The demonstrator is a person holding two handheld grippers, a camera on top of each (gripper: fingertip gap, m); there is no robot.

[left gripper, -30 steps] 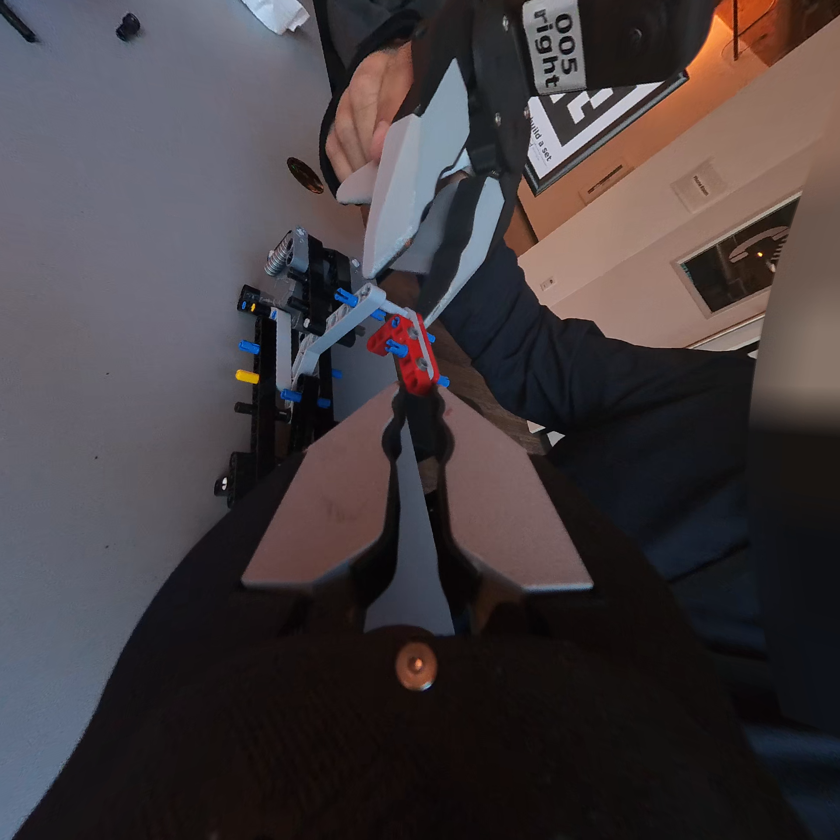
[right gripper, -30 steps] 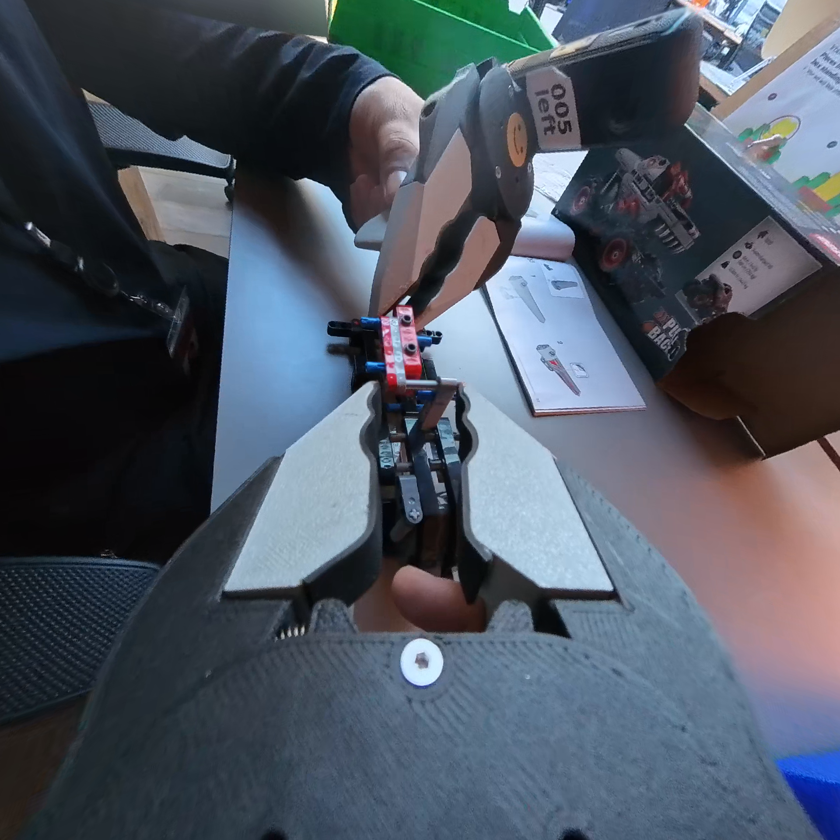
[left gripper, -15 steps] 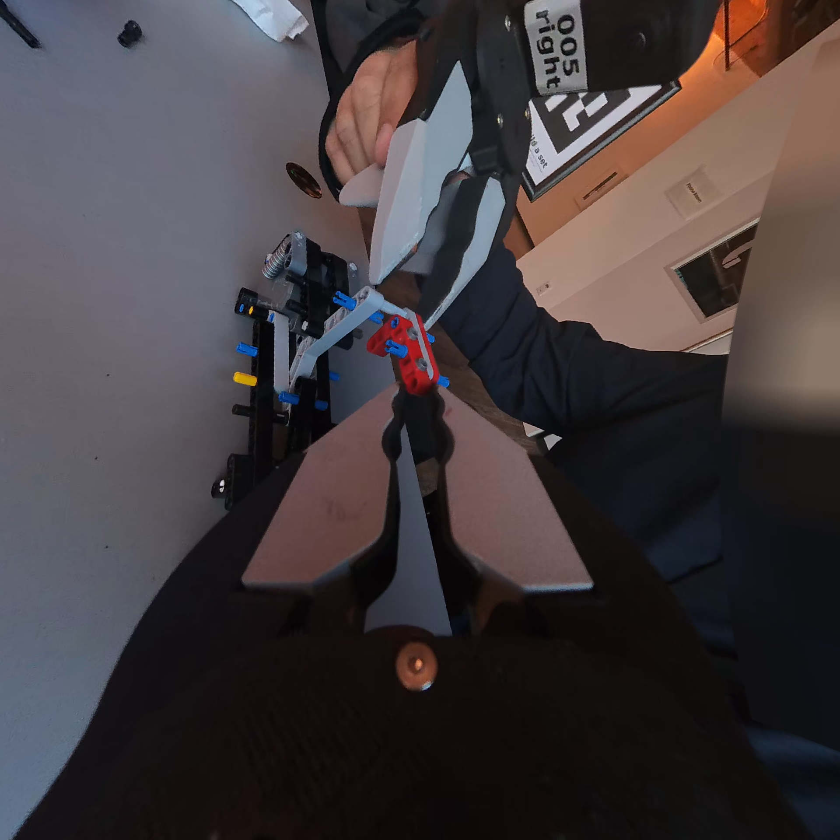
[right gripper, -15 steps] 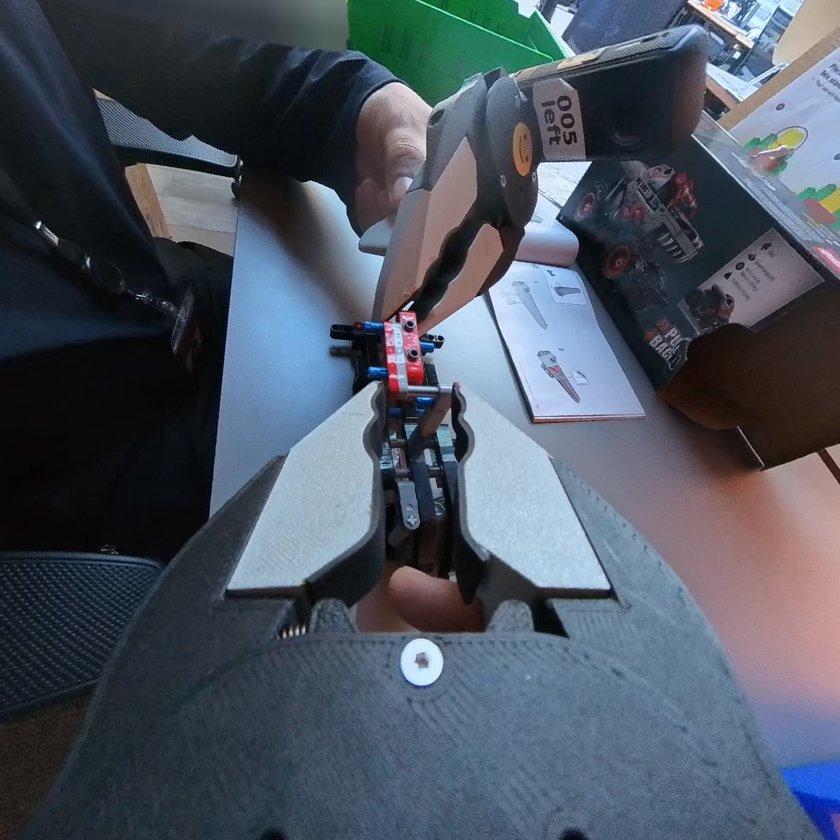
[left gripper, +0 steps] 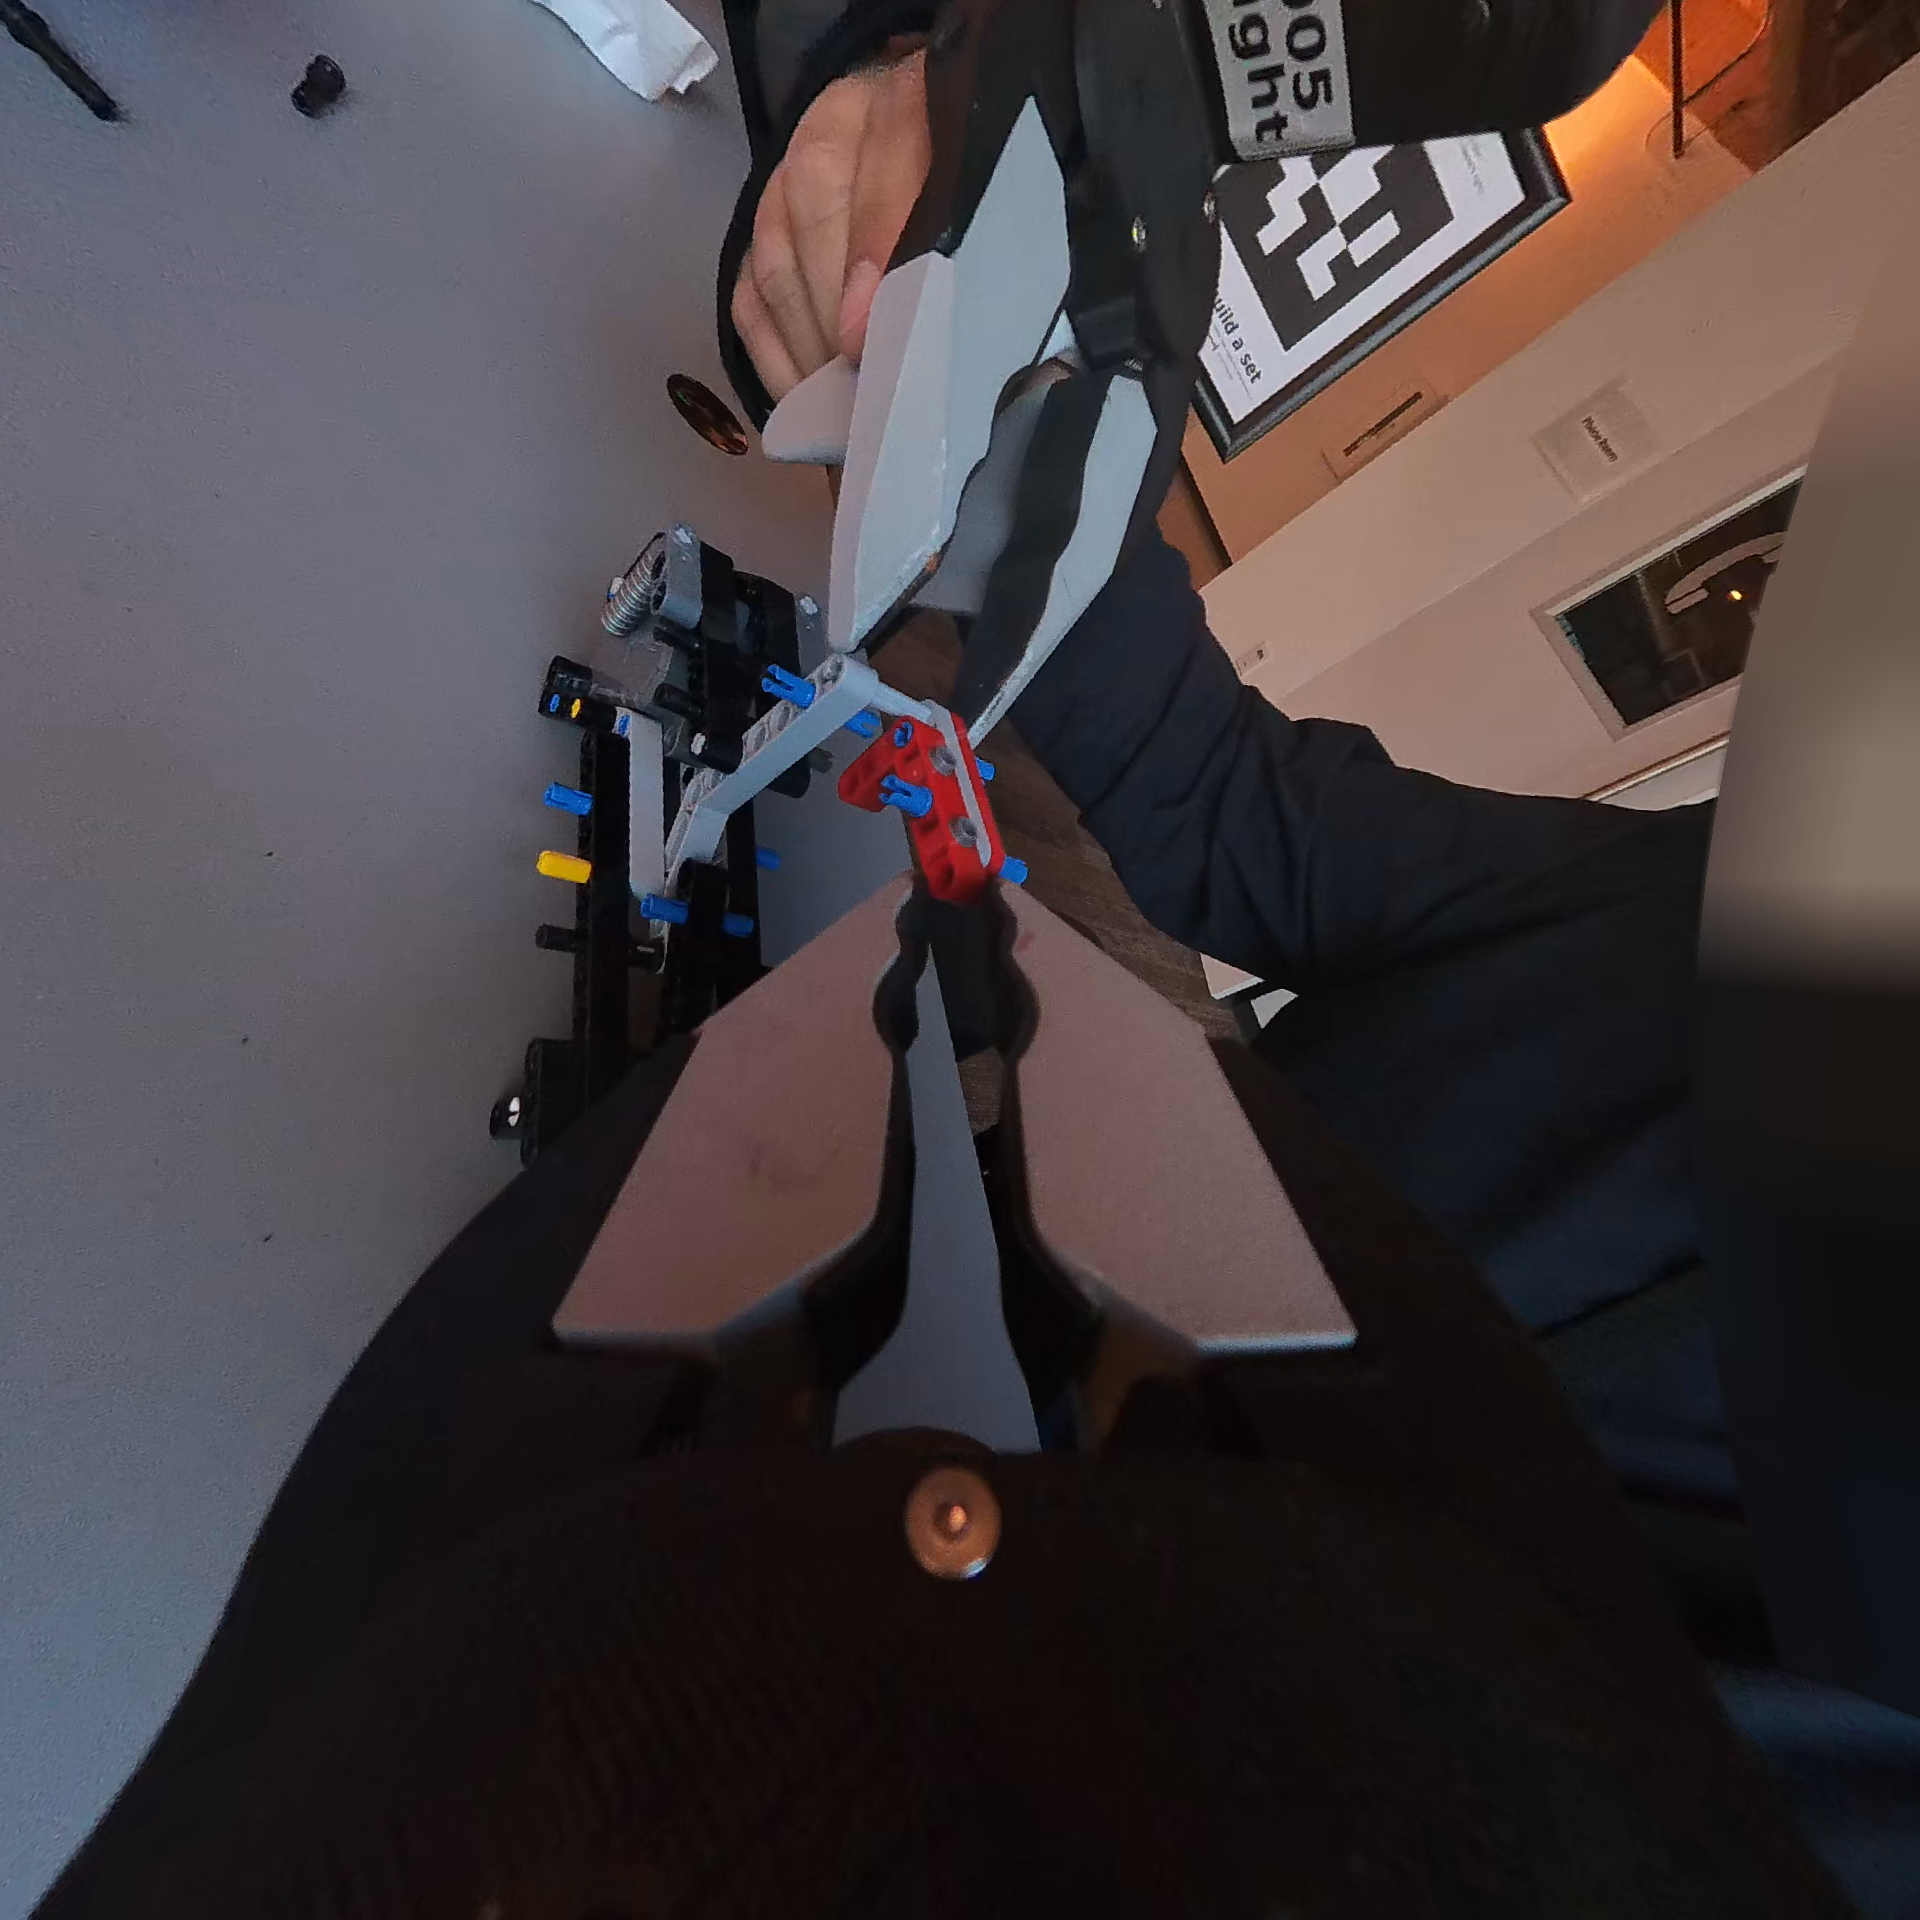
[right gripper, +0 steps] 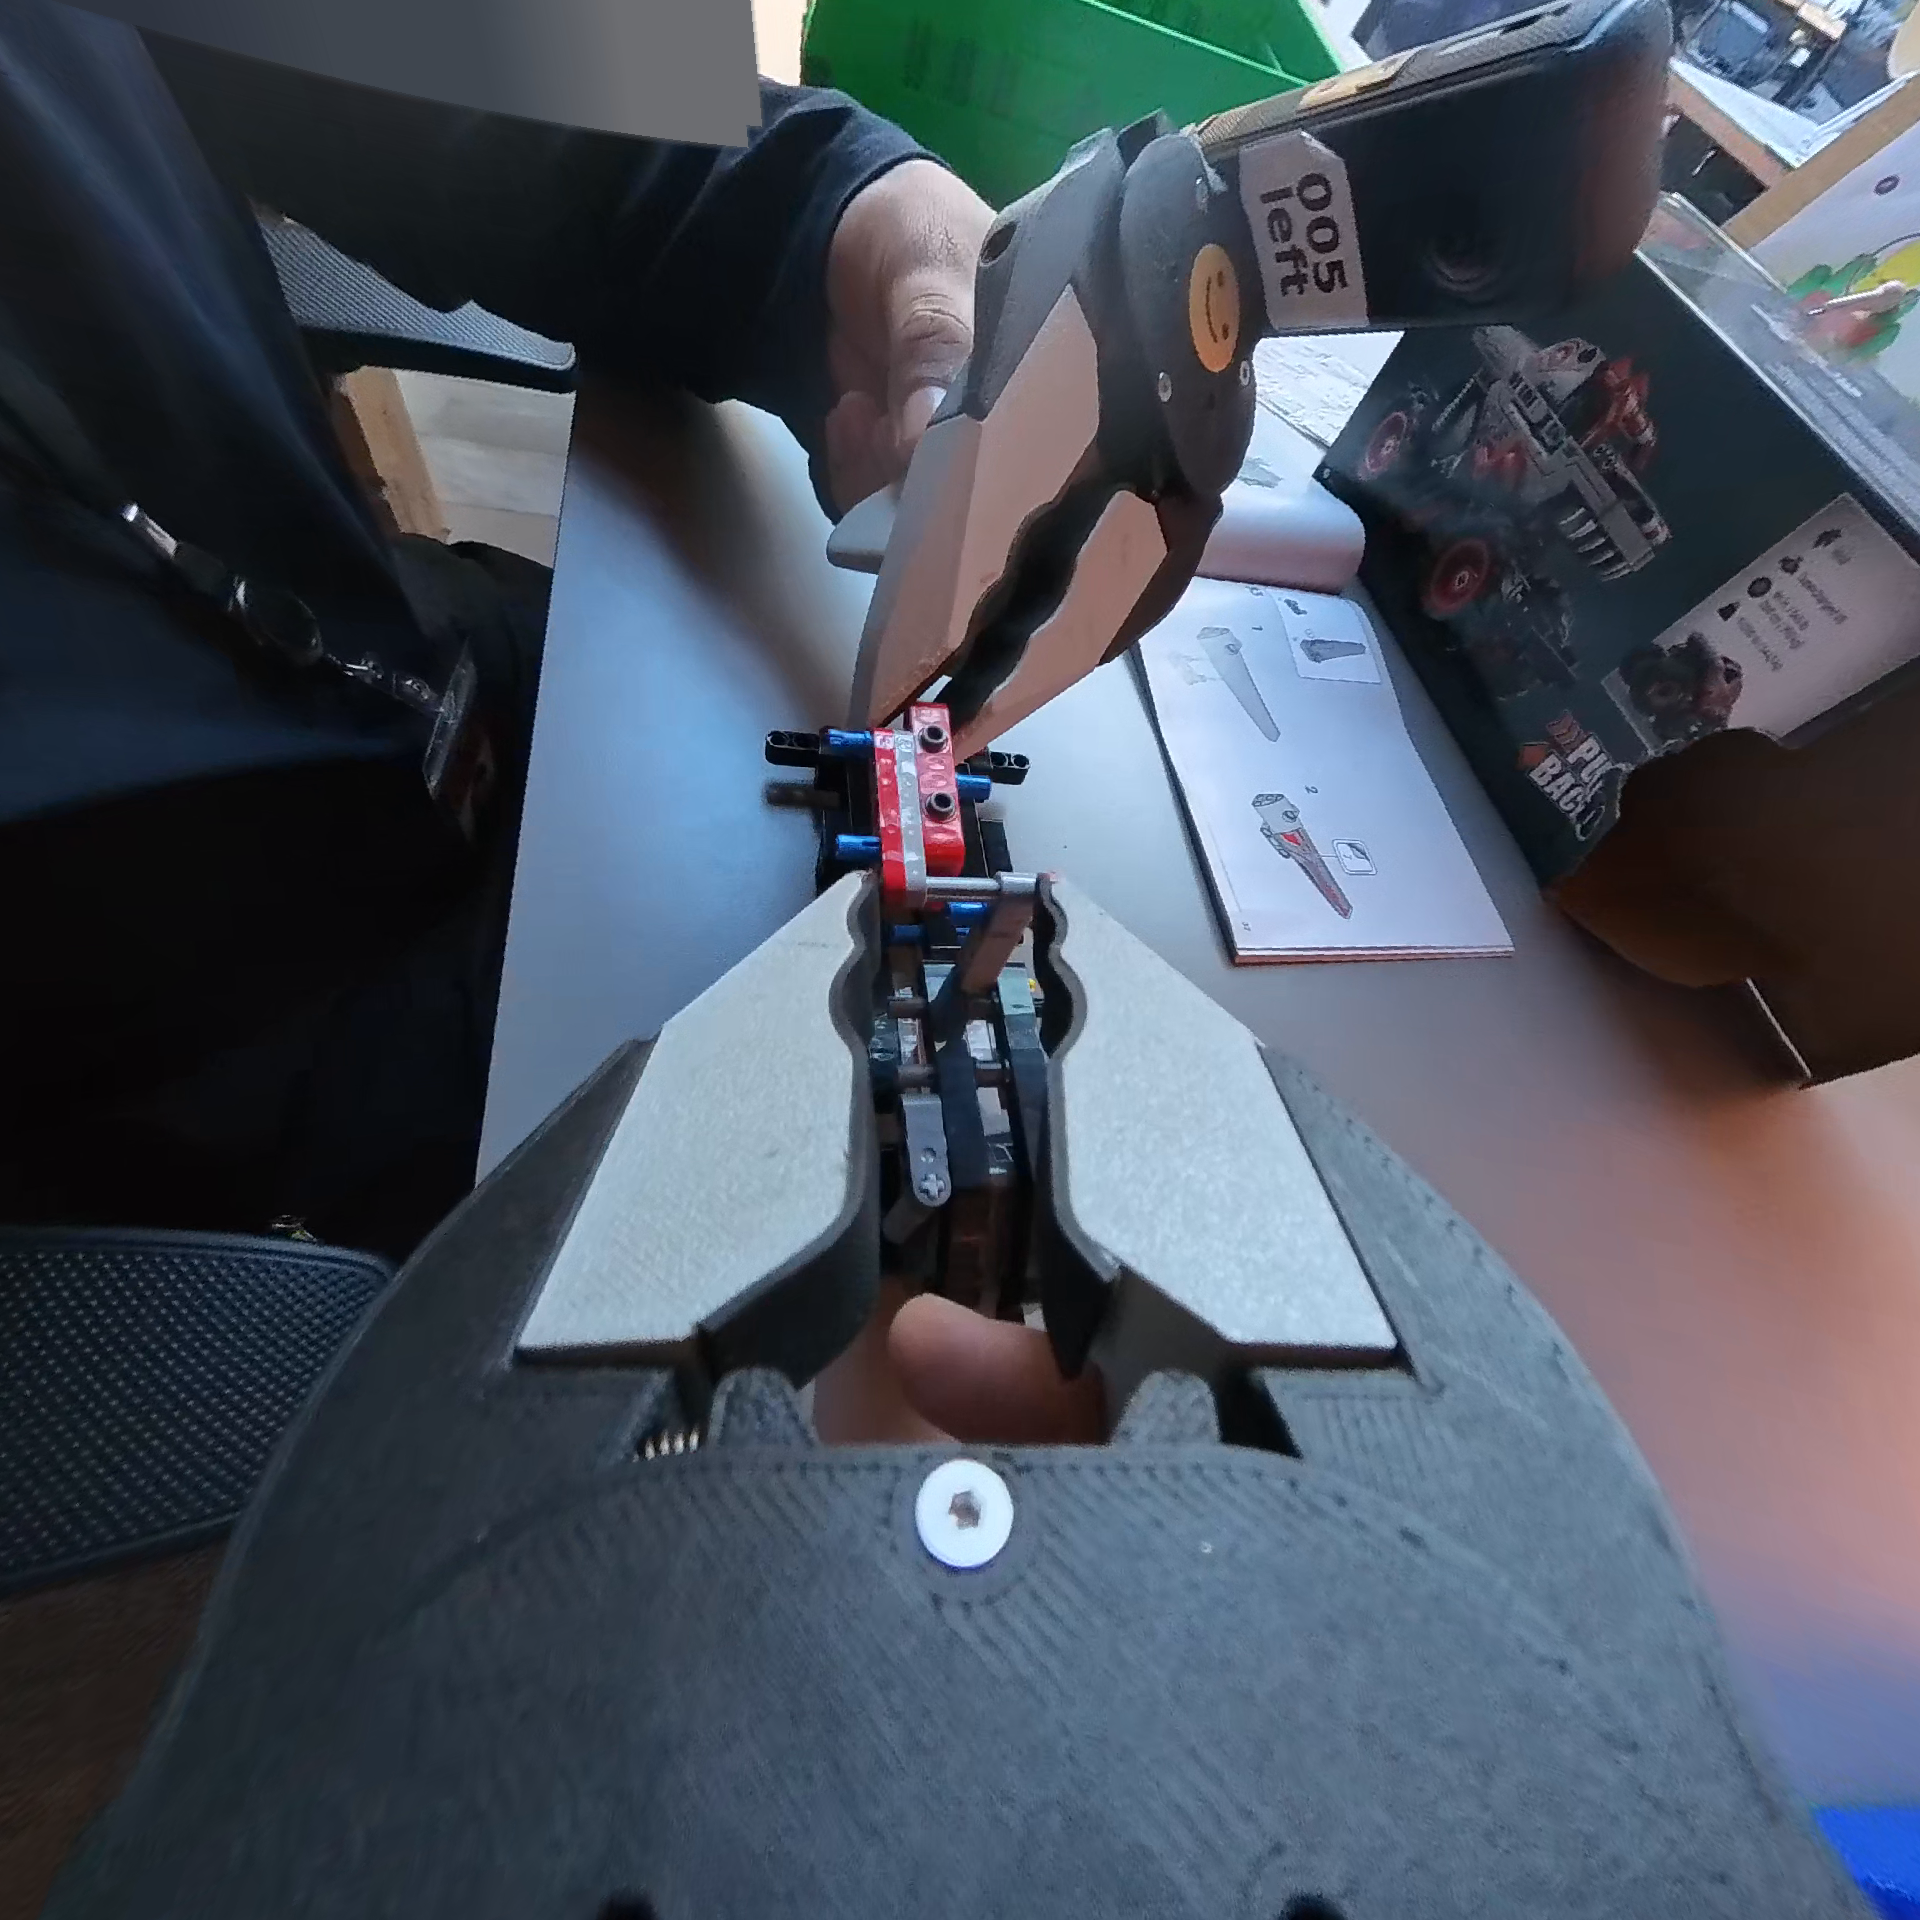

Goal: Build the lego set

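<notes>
A black Lego chassis (left gripper: 623,935) with blue pins, a yellow pin and a spring lies on the grey table (left gripper: 260,416). A light grey beam (left gripper: 769,758) rises from it to a red angled piece (left gripper: 930,810). My left gripper (left gripper: 956,899) is shut on the lower end of that red piece. In the right wrist view my right gripper (right gripper: 951,894) is shut on the sides of the chassis (right gripper: 966,1091), with a grey axle (right gripper: 966,886) across its tips. There the left gripper (right gripper: 914,722) comes down onto the red piece (right gripper: 920,810). The right gripper (left gripper: 914,644) also shows in the left wrist view.
An open instruction booklet (right gripper: 1340,790) and the dark set box (right gripper: 1621,582) lie to the right of the model. A green bin (right gripper: 1039,94) stands behind. Small black parts (left gripper: 317,83) and white paper (left gripper: 623,42) lie at the far table end. The person's dark sleeve (left gripper: 1351,852) is close. Less than 4 cm separates the two grippers' tips.
Almost nothing. Both grippers keep their hold, and the views shift only slightly.
</notes>
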